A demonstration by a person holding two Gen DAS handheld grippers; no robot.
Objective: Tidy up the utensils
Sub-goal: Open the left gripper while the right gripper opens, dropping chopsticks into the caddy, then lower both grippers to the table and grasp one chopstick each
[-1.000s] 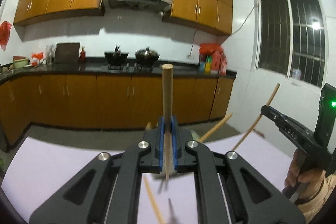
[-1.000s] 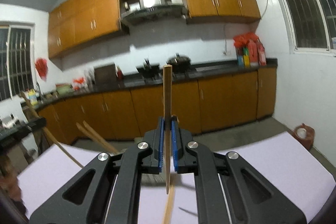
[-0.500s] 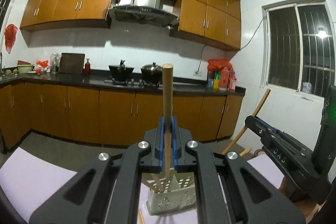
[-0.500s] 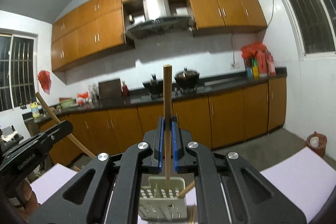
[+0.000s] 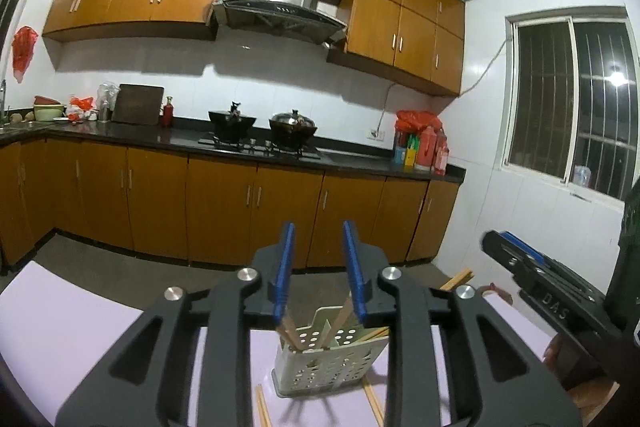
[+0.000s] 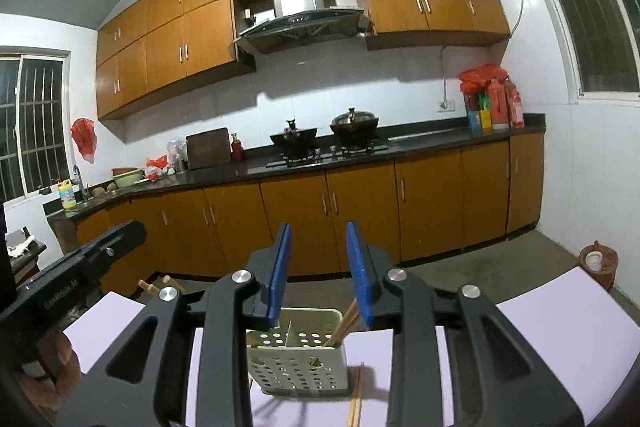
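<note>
The table (image 6: 560,327) has a pale purple top. On it stand a perforated holder (image 6: 300,367) and loose chopsticks (image 6: 355,399) beside it.

Both wrist views face kitchen counter, sharing perforated holder (image 5: 332,359) up close.

Right tool (image 6: 318,269) (jaws just parted, empty) above chopstick caddy (image 6: 298,367)

loose chopsticks (image 6: 355,397) cut by bottom edge, holder (image 5: 328,359) base behind gripper frame, bottle labels unreadable
</note>
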